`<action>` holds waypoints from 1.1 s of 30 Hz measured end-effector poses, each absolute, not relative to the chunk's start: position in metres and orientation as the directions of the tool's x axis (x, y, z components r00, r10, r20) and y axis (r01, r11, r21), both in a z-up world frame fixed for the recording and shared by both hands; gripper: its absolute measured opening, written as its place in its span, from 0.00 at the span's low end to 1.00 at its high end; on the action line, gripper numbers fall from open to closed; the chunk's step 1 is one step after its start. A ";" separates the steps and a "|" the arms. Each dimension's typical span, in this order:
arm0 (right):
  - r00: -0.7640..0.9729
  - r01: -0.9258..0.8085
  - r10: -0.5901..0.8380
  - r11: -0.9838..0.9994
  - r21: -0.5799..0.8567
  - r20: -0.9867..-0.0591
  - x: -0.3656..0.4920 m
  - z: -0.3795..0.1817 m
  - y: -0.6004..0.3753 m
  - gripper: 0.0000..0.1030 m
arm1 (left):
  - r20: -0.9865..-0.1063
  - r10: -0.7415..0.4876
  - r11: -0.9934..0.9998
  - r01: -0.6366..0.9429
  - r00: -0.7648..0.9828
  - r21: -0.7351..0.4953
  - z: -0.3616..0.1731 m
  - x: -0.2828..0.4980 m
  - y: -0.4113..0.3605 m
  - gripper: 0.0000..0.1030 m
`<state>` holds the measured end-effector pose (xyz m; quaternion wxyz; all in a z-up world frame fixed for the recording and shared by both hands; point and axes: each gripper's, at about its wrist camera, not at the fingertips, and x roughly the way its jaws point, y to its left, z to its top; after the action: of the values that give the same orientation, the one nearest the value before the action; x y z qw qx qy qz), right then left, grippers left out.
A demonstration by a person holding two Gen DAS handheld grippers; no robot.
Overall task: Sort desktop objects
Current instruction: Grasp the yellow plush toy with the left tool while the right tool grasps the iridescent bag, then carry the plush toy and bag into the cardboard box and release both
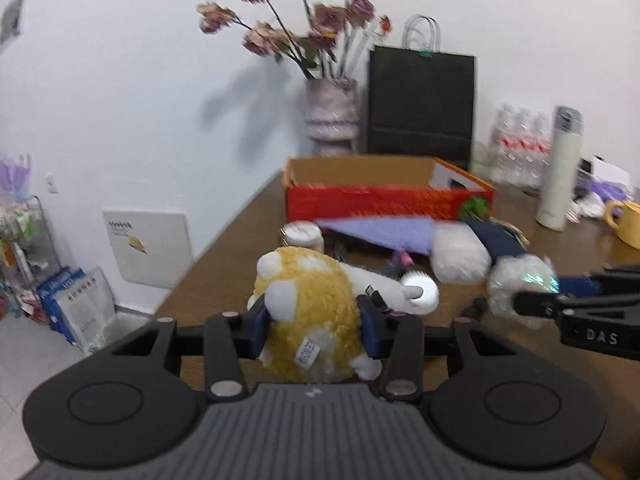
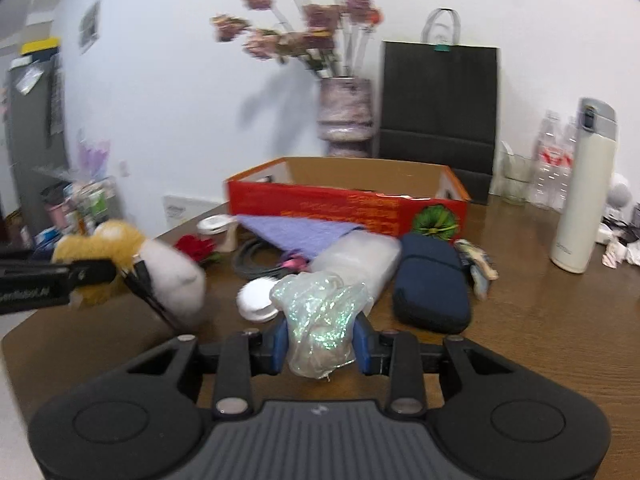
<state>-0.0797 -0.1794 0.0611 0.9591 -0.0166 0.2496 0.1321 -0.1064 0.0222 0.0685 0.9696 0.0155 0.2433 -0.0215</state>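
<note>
We're mid-sort w/ both grippers loaded: the left gripper (image 1: 312,328) has its pads closed partway on a yellow-and-white plush toy (image 1: 310,312), and the right gripper (image 2: 320,346) pinches a crumpled iridescent plastic bag (image 2: 320,320) between fingers set narrowly apart. Both items look lifted above the wooden table (image 2: 540,332), near the clutter pile. Next, we judge, each load needs carrying over the front wall of the open red cardboard box (image 2: 348,208) behind the pile, then letting go.
</note>
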 end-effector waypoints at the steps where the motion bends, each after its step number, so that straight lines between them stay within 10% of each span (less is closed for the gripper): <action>1: 0.837 -0.277 0.255 0.960 0.026 -0.484 -0.085 0.063 -0.176 0.31 | -0.493 -0.032 0.999 0.049 0.869 0.022 0.065 -0.109 0.023 0.44; 14: 0.838 -0.263 0.219 0.965 -0.018 -0.499 -0.132 0.059 -0.174 0.31 | -0.609 0.008 1.000 -0.020 0.794 -0.014 0.031 -0.118 0.052 0.76; 16: 0.840 -0.253 0.209 0.967 -0.020 -0.501 -0.134 0.058 -0.177 0.31 | -0.607 -0.002 1.000 -0.017 0.795 -0.025 0.029 -0.120 0.058 0.48; 33: 0.865 -0.243 0.214 0.970 -0.007 -0.454 -0.103 0.085 -0.187 0.30 | -0.383 -0.072 0.994 0.036 0.921 -0.098 0.119 -0.092 0.054 0.44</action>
<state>-0.1025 -0.1870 0.0854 0.9652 -0.0321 0.2312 0.1183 -0.0923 0.0544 0.1191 0.9790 -0.0447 0.1971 -0.0276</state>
